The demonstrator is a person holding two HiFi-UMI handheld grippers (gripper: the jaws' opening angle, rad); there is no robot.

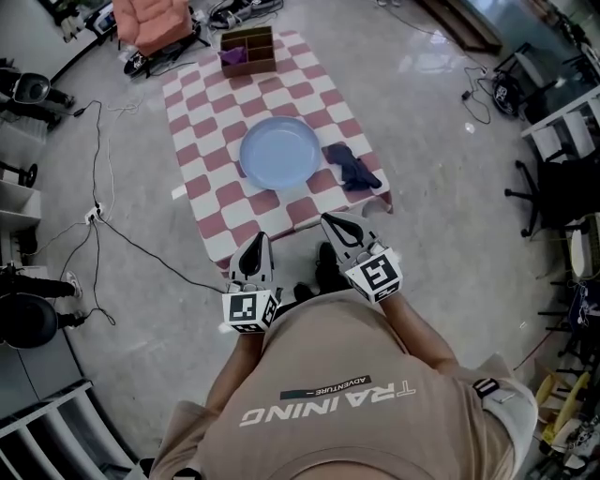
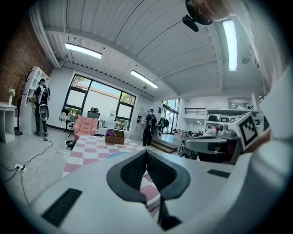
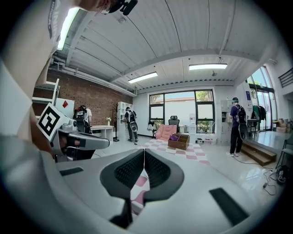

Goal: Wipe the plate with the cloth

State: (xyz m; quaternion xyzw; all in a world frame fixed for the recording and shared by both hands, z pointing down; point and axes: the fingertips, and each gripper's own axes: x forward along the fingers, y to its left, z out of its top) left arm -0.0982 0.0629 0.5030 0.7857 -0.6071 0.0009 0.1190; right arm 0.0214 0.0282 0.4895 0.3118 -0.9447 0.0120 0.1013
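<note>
Nearest: person's torso in a tan shirt (image 1: 347,412), both arms forward.

Left gripper (image 1: 255,242) is at the near-left, its marker cube (image 1: 250,310) close to the body. The left gripper view shows the pads clenched tip to tip with nothing between them.

Right gripper (image 1: 330,223) is at the near-right, angled toward the left, reaching slightly farther out than its partner. The right gripper view shows its pads also pressed together and empty. Each gripper appears in the other's view, level and side by side.

Dark shoes (image 1: 326,267) are on the floor between the two grippers, just short of the table (image 1: 202,192). Both tips sit at the table's near edge.

The table has a red-and-white check cover. Only bare squares lie between the tips and the plate (image 1: 279,152), which is pale blue, round, mid-table and apart from both grippers.

The cloth (image 1: 354,169) is dark blue and crumpled, just beside the plate's right rim, on the right gripper's side.

At the far edge of the table is a wooden box (image 1: 248,49) with compartments, a purple item (image 1: 232,56) in its left one.

Beyond that, far-left, is a pink armchair (image 1: 150,23).

Black cables (image 1: 97,178) trail across the grey floor left of the table. An office chair (image 1: 553,192) is well off to the right.

A person (image 3: 237,125) stands far right past the table.
</note>
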